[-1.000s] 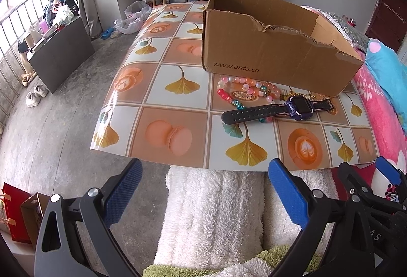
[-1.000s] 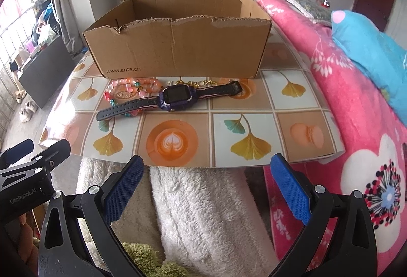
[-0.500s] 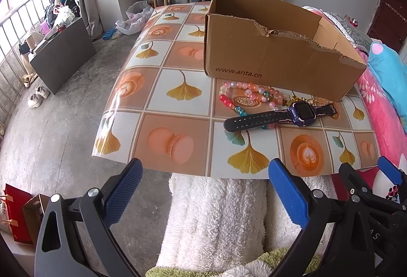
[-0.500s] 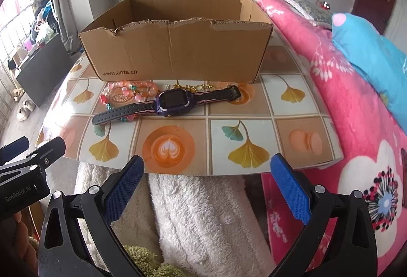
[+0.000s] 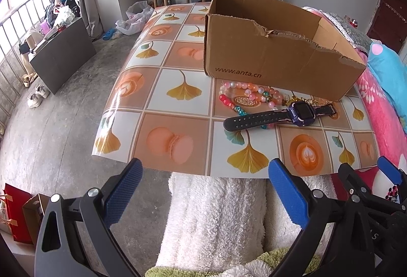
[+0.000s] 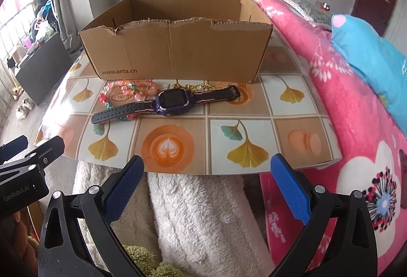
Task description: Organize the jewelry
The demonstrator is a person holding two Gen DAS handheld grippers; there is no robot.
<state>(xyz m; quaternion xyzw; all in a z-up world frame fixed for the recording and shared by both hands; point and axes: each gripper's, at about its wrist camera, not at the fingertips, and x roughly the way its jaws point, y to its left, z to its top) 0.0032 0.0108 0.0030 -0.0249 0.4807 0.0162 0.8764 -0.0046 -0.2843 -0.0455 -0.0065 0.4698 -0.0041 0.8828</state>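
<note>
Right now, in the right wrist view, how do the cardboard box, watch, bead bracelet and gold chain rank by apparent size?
1. cardboard box
2. watch
3. bead bracelet, partly hidden under the watch strap
4. gold chain

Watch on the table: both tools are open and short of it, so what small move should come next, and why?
Probably move the right tool forward over the watch to grip its body. The watch lies on top of the bead bracelet before the cardboard box, so it should come off first. Both tools, the left tool too, hold nothing.
</note>
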